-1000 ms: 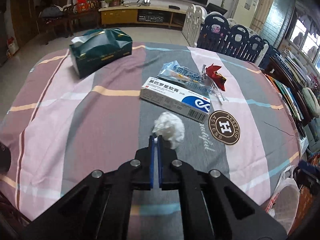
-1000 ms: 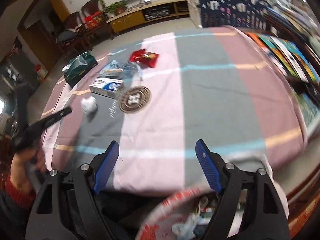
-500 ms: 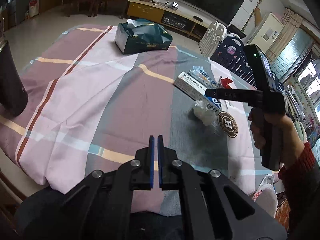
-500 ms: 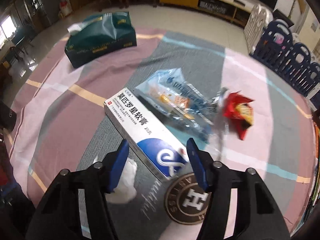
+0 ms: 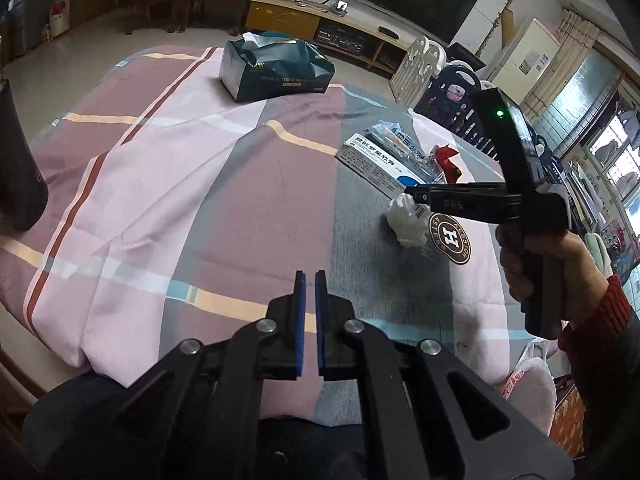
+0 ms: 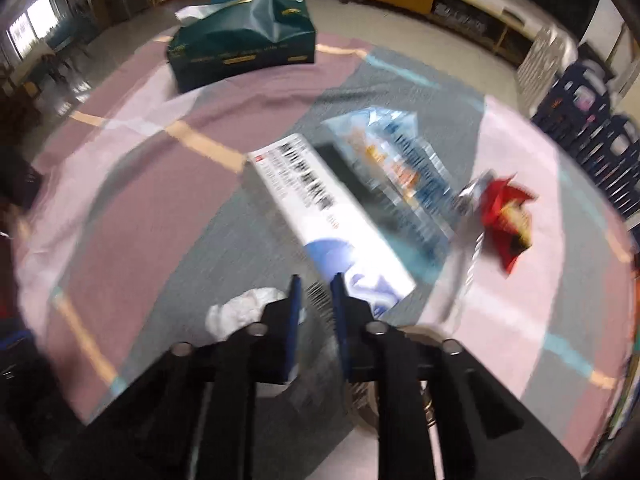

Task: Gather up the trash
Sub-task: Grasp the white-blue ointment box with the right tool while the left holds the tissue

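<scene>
A crumpled white tissue lies on the checked tablecloth beside a white and blue medicine box, a clear blue plastic packet and a red wrapper. My right gripper hovers over the near end of the box, jaws nearly closed with nothing between them; the tissue sits just left of its left finger. The packet and the red wrapper lie beyond. My left gripper is shut and empty, low over the near table edge.
A dark green tissue pack stands at the far side of the table. A round brown coaster lies by the tissue. A dark cylinder stands at the left edge. A white plastic bag hangs below the right table edge.
My right gripper's jaws have narrowed from wide open to nearly closed and it moved down over the box end. My left gripper pulled back toward the near table edge.
</scene>
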The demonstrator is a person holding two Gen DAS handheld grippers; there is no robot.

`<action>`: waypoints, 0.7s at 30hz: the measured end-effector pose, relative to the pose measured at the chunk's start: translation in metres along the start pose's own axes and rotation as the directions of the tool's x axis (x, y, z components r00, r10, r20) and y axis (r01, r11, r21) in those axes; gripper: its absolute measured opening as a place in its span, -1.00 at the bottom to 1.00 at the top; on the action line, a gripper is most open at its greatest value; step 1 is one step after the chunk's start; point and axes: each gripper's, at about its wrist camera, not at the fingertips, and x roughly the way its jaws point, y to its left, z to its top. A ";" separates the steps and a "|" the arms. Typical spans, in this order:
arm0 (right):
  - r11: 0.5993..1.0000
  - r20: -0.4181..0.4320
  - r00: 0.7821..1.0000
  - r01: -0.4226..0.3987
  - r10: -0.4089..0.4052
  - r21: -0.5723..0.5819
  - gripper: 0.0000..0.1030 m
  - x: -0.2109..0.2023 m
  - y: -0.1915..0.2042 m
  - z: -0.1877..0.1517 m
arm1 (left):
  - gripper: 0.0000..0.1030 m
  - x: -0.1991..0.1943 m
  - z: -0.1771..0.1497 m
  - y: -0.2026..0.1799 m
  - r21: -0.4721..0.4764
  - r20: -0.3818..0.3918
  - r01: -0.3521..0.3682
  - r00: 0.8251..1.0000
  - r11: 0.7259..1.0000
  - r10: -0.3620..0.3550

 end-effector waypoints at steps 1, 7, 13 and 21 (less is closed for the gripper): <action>0.999 -0.017 0.999 -0.037 0.037 0.006 -0.78 -0.002 0.000 -0.005 | -0.92 0.000 -0.001 -0.001 0.000 -0.001 0.000 1.000 1.000 0.000; 0.992 0.046 0.991 0.128 -0.128 0.002 -0.43 -0.011 -0.006 -0.004 | -0.92 0.001 -0.006 -0.004 0.011 -0.016 0.003 1.000 1.000 -0.002; 0.989 -0.012 0.989 0.148 -0.148 -0.008 0.22 0.021 -0.011 0.020 | -0.92 0.004 -0.008 -0.003 0.015 -0.025 0.009 1.000 1.000 -0.009; 0.991 -0.015 0.992 0.124 -0.124 -0.054 -0.06 0.025 0.007 0.015 | -0.92 0.005 -0.007 0.003 -0.004 -0.028 0.004 1.000 1.000 -0.004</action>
